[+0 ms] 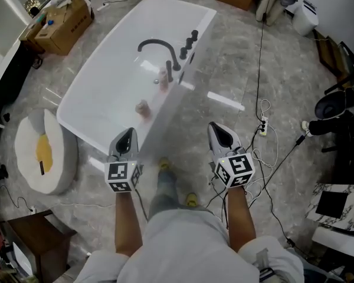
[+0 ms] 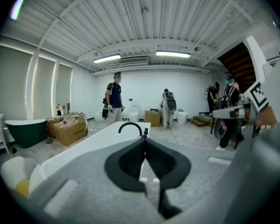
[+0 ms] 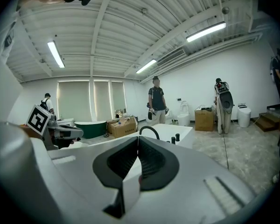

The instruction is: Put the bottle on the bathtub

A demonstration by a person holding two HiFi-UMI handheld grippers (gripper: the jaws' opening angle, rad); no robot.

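head view: we hold left gripper (image 1: 128, 134) and right gripper (image 1: 217, 128) low in frame, both clenched on nothing, idle short of the tub (image 1: 100, 87); a pinkish bottle (image 1: 167, 71) stands mid-frame beside the faucet (image 1: 159, 45), seemingly on the rim already.

Bright ceiling strip lights (image 2: 106, 58) — fisheye edges, soft focus

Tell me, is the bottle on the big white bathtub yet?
Possibly done: a small pinkish bottle-like thing stands at the edge of the white bathtub beside the curved black tap, though it is too small to be sure. In hand: nothing, since the left gripper and right gripper are both shut and empty. Left: probably nothing.
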